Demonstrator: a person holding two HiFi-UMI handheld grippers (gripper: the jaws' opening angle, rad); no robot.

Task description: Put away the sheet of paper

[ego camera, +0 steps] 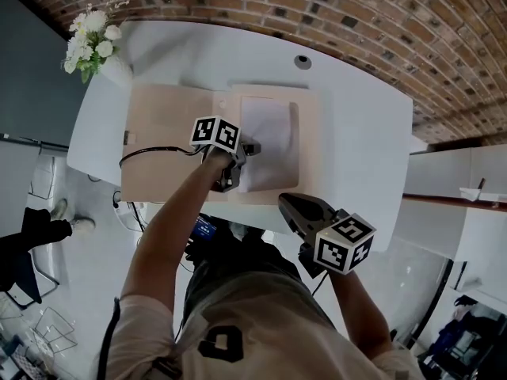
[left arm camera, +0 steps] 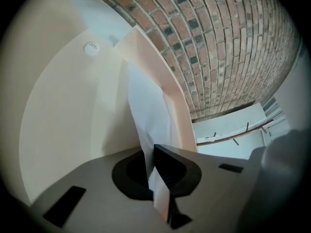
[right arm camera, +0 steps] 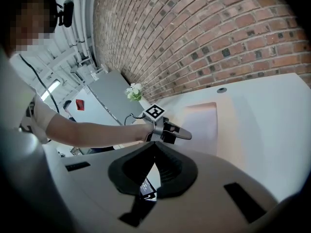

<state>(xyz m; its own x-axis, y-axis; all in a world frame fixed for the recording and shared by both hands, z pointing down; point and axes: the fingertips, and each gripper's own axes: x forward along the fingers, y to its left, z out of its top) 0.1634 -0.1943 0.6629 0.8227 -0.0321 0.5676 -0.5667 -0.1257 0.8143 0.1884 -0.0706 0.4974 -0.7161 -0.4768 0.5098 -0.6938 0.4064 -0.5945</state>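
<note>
A white table (ego camera: pixel 356 133) fills the middle of the head view, with a brick wall (ego camera: pixel 317 14) across the top and a bunch of white flowers (ego camera: pixel 89 42) at the upper left. An open beige folder (ego camera: pixel 166 133) lies flat on the table in the centre of the frame. The sheet of paper (ego camera: pixel 269 137) rests on the right half of the folder, with beige showing around its top, right and bottom edges.

The left gripper (ego camera: pixel 250 147) reaches in from the lower left, over the folder's middle, to the left edge of the sheet. In the left gripper view its jaws (left arm camera: pixel 154 152) are clamped on that edge. The white sheet (left arm camera: pixel 148 110) passes between them and runs up the centre of the frame over the folder (left arm camera: pixel 63 120). A black cable trails from this gripper to the left across the folder's left half.

The right gripper (ego camera: pixel 287 204) sits at the lower centre-right of the head view. It is at the near edge of the table, just below the folder and clear of the sheet. In the right gripper view its jaws (right arm camera: pixel 155 147) are pressed together with nothing between them. Past them, in the middle of that frame, are the left gripper (right arm camera: pixel 183 135) and the sheet (right arm camera: pixel 203 124) on the folder.
</note>
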